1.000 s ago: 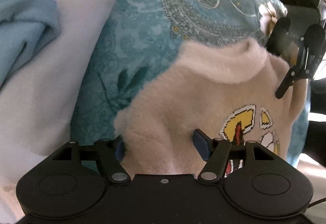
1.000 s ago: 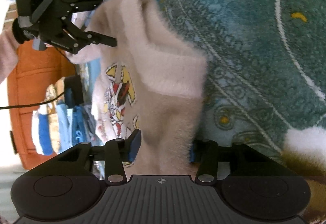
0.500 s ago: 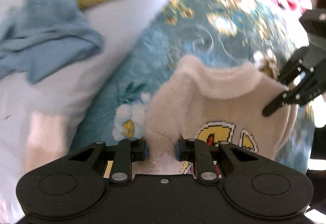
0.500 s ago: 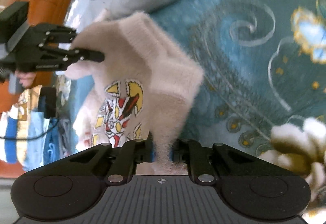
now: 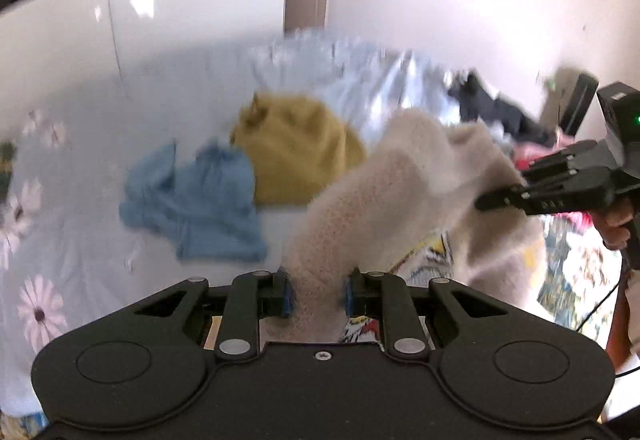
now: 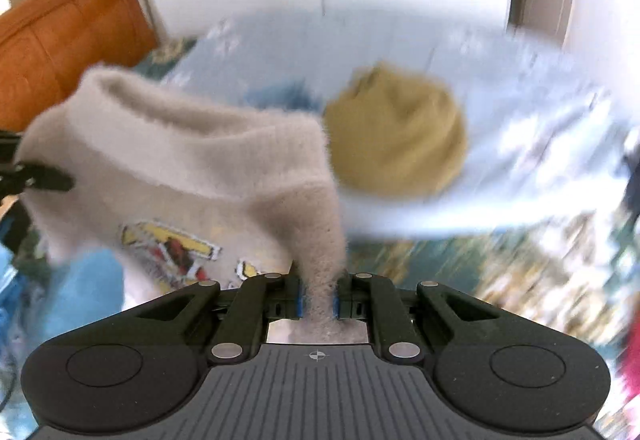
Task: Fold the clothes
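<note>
Here's the bed (image 5: 72, 168), a broad pale sheet with printed daisies and a teal patterned cover at the near edge, and everything is smeared with motion. Above its near edge hangs the sweater (image 5: 400, 192), fluffy cream knit with a ribbed band and a bright pixel-style print on the front, lifted clear of the bed and stretched between both tools. Toward the far edge lie a mustard garment (image 5: 296, 156), bunched into a rounded heap, and a light blue garment (image 5: 196, 204) crumpled flat just beside it (both waiting their turn, I'd judge).

The left gripper (image 5: 318, 294) is clamped on a thick bunch of the cream fleece, blue pads pressed into it. The right gripper (image 6: 319, 298) is pinched tight on a thinner fold of the same sweater, jaws nearly together.

How to do this well? It looks like the shake-out before laying it flat. Keep both pinches level and pull them apart enough to take the sag out, print facing one consistent way, then lower the hem onto a bare stretch of the bed first. That plush knit is slippery and stretchy, so a thin pinch could creep out if it's snapped too hard.
</note>
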